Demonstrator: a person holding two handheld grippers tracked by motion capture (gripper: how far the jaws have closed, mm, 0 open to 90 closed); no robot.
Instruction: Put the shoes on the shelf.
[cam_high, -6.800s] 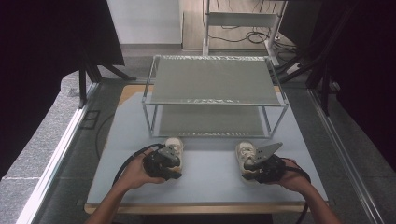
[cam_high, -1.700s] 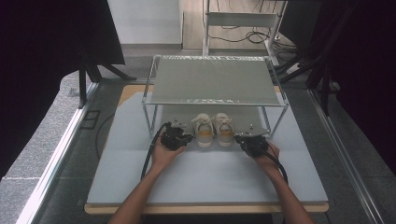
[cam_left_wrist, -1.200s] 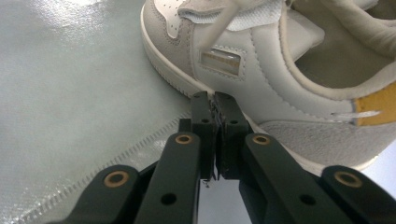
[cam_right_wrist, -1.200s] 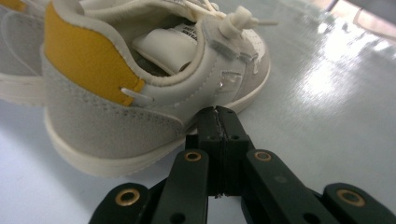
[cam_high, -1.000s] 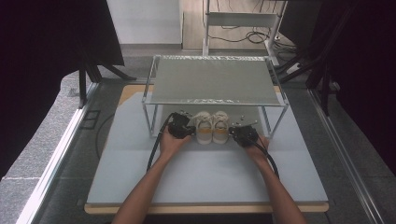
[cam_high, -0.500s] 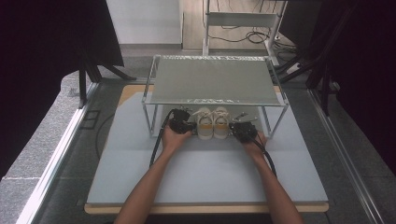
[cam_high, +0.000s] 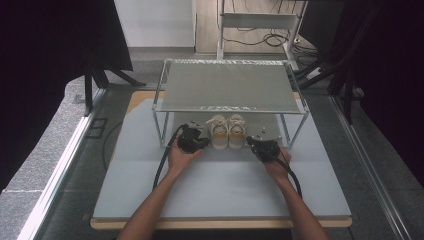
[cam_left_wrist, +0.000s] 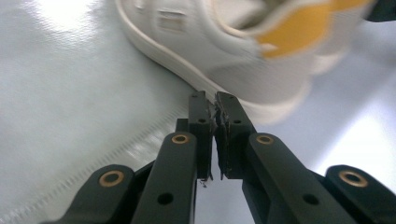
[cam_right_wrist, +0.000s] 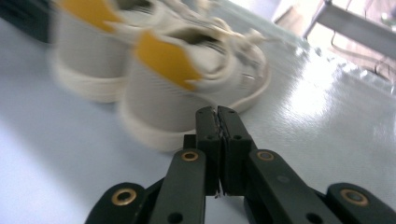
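Note:
A pair of cream sneakers with yellow heel tabs stands side by side under the metal rack's shelf (cam_high: 227, 85), heels toward me: the left shoe (cam_high: 218, 131) and the right shoe (cam_high: 237, 131). My left gripper (cam_high: 203, 143) sits just left of the left shoe's heel (cam_left_wrist: 224, 51). Its jaws (cam_left_wrist: 211, 100) have just been opening a hair, with nothing between them. My right gripper (cam_high: 252, 144) sits just right of the right shoe (cam_right_wrist: 187, 88), with its jaws (cam_right_wrist: 217, 112) pressed together and empty. Neither gripper holds a shoe.
The rack's legs (cam_high: 159, 127) (cam_high: 300, 130) stand to either side of the shoes, and its shelf hangs low over them. A pale grey mat (cam_high: 225, 185) covers the table toward me. Cables trail from both grippers. Dark curtains flank the table.
Both shoes have gone from apart on the front of the mat to together under the shelf. In the last half second both grippers have drawn back slightly from the heels.

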